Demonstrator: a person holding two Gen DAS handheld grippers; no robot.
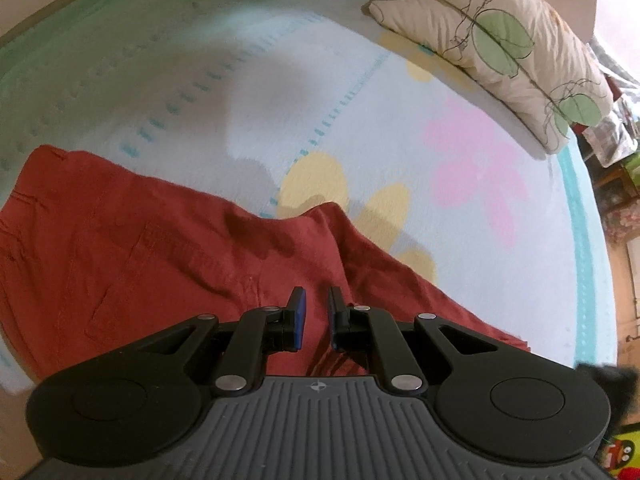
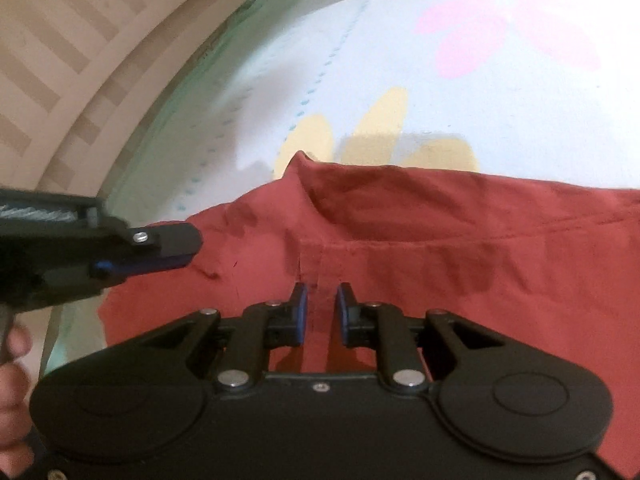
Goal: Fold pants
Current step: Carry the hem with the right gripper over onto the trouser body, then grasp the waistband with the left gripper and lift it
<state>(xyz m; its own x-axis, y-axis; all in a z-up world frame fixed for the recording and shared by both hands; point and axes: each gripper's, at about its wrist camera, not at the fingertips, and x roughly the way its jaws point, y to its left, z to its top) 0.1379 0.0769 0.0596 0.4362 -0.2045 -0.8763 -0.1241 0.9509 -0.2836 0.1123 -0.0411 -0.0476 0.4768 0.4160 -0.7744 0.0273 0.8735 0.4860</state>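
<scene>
Rust-red pants (image 1: 132,248) lie spread on a bed with a pale flowered sheet (image 1: 280,92). In the left wrist view my left gripper (image 1: 316,310) hovers over the pants near the crotch, jaws a little apart with only cloth seen below them. In the right wrist view the pants (image 2: 460,240) fill the lower half, with a raised fold at the top edge. My right gripper (image 2: 322,304) is over a seam, jaws slightly apart and empty. The left gripper (image 2: 176,250) shows from the side at the left, just above the cloth.
A cream pillow with green leaf print (image 1: 492,36) lies at the far right of the bed. A slatted headboard or wall (image 2: 60,64) runs along the bed's left edge. Cluttered room items (image 1: 616,136) stand past the bed's right edge.
</scene>
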